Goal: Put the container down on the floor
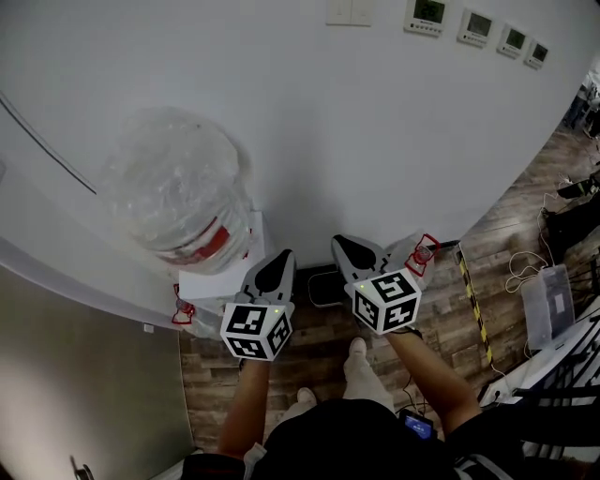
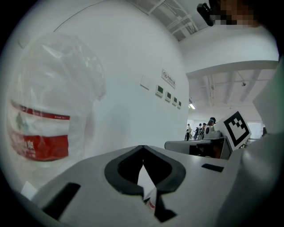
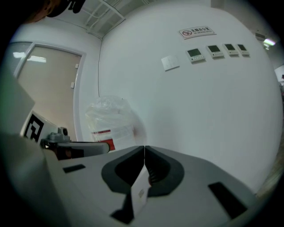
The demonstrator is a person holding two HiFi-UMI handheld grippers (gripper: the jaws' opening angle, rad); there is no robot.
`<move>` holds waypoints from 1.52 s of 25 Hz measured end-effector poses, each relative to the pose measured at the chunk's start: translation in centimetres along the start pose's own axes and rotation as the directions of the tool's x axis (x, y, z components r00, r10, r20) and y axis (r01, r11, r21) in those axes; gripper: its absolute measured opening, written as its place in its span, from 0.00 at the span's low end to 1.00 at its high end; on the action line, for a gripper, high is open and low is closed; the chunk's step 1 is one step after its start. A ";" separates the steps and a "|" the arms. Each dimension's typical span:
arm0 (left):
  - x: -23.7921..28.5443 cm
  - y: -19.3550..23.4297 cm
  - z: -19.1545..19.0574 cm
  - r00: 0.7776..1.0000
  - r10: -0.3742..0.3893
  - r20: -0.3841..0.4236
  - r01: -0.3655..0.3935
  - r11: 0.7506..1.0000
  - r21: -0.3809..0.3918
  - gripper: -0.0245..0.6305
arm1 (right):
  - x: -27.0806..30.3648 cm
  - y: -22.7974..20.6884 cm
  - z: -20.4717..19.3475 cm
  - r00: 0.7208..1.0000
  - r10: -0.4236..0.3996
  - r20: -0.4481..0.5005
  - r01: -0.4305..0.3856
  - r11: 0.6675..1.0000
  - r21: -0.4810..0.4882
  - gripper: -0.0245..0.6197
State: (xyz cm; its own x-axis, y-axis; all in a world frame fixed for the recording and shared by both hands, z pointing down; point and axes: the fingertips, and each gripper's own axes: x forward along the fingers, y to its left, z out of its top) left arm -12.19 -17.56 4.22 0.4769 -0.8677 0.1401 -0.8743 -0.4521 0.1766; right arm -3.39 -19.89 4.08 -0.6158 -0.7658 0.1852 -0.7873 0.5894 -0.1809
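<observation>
Left claw (image 1: 274, 267) and right claw (image 1: 358, 253) are both held shut, with nothing gripped. The water jug (image 1: 178, 187) is seen standing upright at ten o'clock from the left claw, which is judged the nearer.

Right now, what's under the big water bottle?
A white stand against the wall carries the water bottle. The bottle's own bulk covers where they meet, and the left claw hides the stand's lower front, so its base is unseen.

Row of wall controls (image 1: 478, 28) beside a switch plate (image 1: 350, 11); striped tape (image 1: 473, 295), loose cables (image 1: 518, 272), clear box (image 1: 550, 305) at lower right.
</observation>
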 end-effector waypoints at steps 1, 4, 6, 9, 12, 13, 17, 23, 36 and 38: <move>-0.7 -0.3 0.3 1.000 -0.007 0.008 0.007 1.000 -0.002 0.06 | -0.5 0.6 0.2 1.000 -0.004 0.006 0.004 1.000 -0.007 0.09; -2.8 -1.3 0.9 0.999 -0.028 0.017 0.028 1.000 0.015 0.06 | -2.0 2.6 0.8 1.000 -0.007 0.018 0.008 0.999 -0.032 0.09; -4.4 -1.9 1.5 0.999 -0.036 0.033 0.035 0.999 0.030 0.06 | -3.1 4.1 1.1 0.999 -0.010 0.031 0.011 0.999 -0.041 0.09; -6.8 -2.8 2.2 0.997 -0.058 0.053 0.055 0.997 0.049 0.06 | -4.5 6.0 1.5 0.998 -0.024 0.053 0.027 0.998 -0.050 0.09; -9.2 -3.3 2.4 0.995 -0.074 0.065 0.070 0.996 0.060 0.06 | -5.9 8.0 1.6 0.997 -0.039 0.072 0.042 0.998 -0.050 0.09; -10.0 -3.4 2.4 0.995 -0.081 0.067 0.077 0.995 0.061 0.06 | -6.4 8.7 1.6 0.996 -0.043 0.078 0.047 0.998 -0.050 0.09; -12.9 -4.1 2.3 0.991 -0.112 0.072 0.107 0.992 0.064 0.06 | -8.3 11.3 1.5 0.993 -0.062 0.098 0.068 0.996 -0.059 0.09; -15.7 -4.4 2.6 0.987 -0.134 0.093 0.128 0.990 0.064 0.06 | -10.1 13.9 1.7 0.990 -0.078 0.121 0.086 0.994 -0.066 0.09; -16.1 -6.2 4.0 0.983 -0.138 0.122 0.129 0.989 0.076 0.06 | -12.2 13.8 3.4 0.986 -0.083 0.143 0.097 0.991 -0.095 0.09; -15.9 -6.7 4.0 0.984 -0.132 0.123 0.125 0.990 0.071 0.06 | -12.7 13.4 3.5 0.986 -0.081 0.145 0.097 0.990 -0.103 0.09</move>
State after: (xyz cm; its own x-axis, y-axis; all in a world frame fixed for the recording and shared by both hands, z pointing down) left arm -14.24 -1.55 -3.10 0.5739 -0.8189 -0.0049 -0.8123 -0.5700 0.1235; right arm -6.05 -3.16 -4.03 -0.5390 -0.8403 0.0575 -0.8420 0.5359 -0.0617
